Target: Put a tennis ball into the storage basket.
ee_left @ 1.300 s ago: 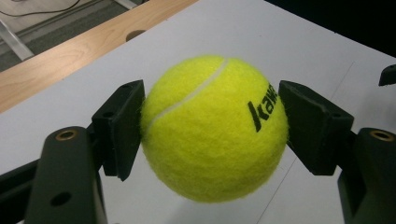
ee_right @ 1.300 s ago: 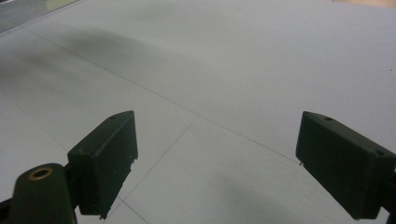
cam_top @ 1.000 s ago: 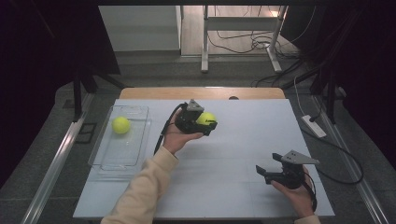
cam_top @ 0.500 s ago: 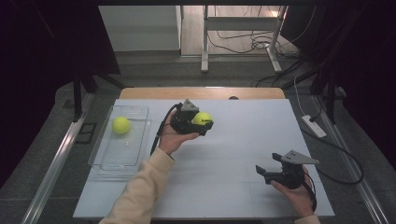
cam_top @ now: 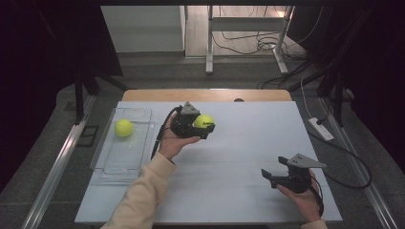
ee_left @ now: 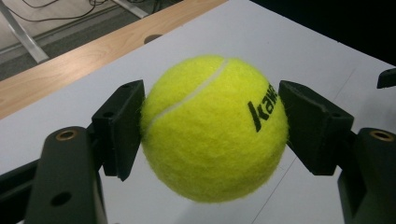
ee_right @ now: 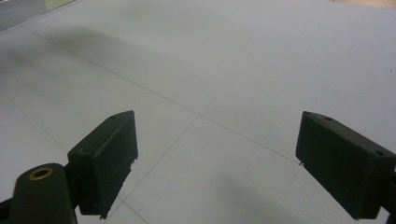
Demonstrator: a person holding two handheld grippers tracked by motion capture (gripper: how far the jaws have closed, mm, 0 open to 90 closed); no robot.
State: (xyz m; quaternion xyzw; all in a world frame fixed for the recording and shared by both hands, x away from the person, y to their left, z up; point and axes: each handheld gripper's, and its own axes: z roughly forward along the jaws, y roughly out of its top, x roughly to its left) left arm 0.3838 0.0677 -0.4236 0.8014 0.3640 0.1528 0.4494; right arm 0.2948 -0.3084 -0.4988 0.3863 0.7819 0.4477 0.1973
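Left tool (cam_top: 204,128) clenched on a yellow tennis ball (cam_top: 204,121), held above the white desk (cam_top: 239,191).

In the left gripper view both pads press the ball's (ee_left: 212,128) sides; its black lettering reads "kaw", the rest cut off by the right pad. The right tool (cam_top: 267,175), released with nothing between its pads, sits near the desk's near right corner. At far left, a second tennis ball (cam_top: 123,128) lies in a clear tray (cam_top: 112,164).
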